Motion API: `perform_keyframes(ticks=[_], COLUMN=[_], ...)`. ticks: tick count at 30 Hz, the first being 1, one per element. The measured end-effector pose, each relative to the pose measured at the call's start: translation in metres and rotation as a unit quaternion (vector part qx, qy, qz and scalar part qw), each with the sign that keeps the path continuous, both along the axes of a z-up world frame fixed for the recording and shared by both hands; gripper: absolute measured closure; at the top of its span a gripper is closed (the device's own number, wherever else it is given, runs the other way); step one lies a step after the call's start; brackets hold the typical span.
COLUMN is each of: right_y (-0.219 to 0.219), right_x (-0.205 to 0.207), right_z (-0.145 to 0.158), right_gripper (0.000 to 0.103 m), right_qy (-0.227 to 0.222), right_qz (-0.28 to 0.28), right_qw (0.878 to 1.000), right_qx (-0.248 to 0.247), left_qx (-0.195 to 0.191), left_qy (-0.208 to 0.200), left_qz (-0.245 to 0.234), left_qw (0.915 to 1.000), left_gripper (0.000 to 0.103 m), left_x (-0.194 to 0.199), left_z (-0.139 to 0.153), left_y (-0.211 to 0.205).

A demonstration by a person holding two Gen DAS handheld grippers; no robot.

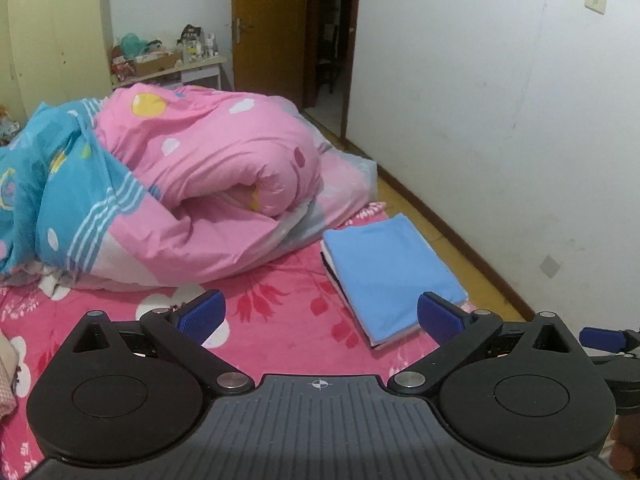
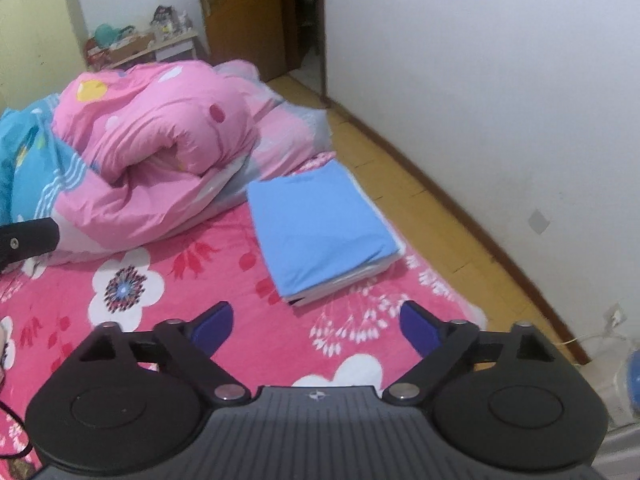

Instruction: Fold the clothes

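your left tongs (image 1: 320,314) and right tongs (image 2: 316,326) hang released, nothing between them. blue folded garment (image 2: 320,220) lies atop a small stack on the bed (image 2: 208,308), near its wall-side edge. soft, light, floppy: pinch corners, not the middle.

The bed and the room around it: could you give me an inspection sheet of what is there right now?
Surface: bed sheet, pink with a flower print.
Job's things: blue garment folded flat on top of a stack of folded clothes near the bed's edge.
Clutter: pink and blue duvet heaped behind the stack.
Grippers: left gripper and right gripper both open, nothing between the fingers.
Cables: thin dark cable at the right view's left edge.
Surroundings: white wall, open door, wardrobe, cluttered side table.
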State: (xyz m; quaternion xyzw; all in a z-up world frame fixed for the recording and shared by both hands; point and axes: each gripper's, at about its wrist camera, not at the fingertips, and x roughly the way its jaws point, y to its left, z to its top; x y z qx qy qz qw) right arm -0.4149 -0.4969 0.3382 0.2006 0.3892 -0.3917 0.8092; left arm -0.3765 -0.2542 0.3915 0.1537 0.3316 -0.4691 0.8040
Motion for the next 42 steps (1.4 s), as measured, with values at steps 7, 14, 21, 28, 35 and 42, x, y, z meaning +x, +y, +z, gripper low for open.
perform_keyframes(ticks=[7,14,21,28,35,42], right_y=[-0.004,-0.004,0.004,0.012,0.017,0.019], right_x=[-0.004,0.003,0.017,0.024,0.025,0.021], right_z=[0.0,-0.005,-0.01,-0.013,-0.014,-0.015], right_gripper=[0.0,0.0,0.0,0.0,0.0,0.0], right_qy=[0.053,0.08,0.107,0.118,0.122,0.124], right_qz=[-0.05,-0.053,-0.035,-0.028,-0.028,-0.034], right_qw=[0.997,0.995,0.993,0.992,0.992,0.991], right_qx=[-0.025,-0.027,-0.026,-0.028,-0.028,-0.027], left_qx=[0.029,0.034,0.056,0.062,0.061,0.061], left_qy=[-0.028,0.012,0.028,0.029,0.035,0.042], left_qz=[0.019,0.041,0.044,0.039,0.036,0.032], left_qw=[0.999,0.9985,0.9971,0.9969,0.9969,0.9968], left_gripper=[0.0,0.0,0.0,0.0,0.0,0.0], left_x=[-0.009,-0.001,-0.001,0.002,0.005,0.002], left_z=[0.0,-0.006,-0.015,-0.016,-0.016,-0.018], left_y=[-0.018,-0.021,-0.019,-0.015,-0.013,-0.011])
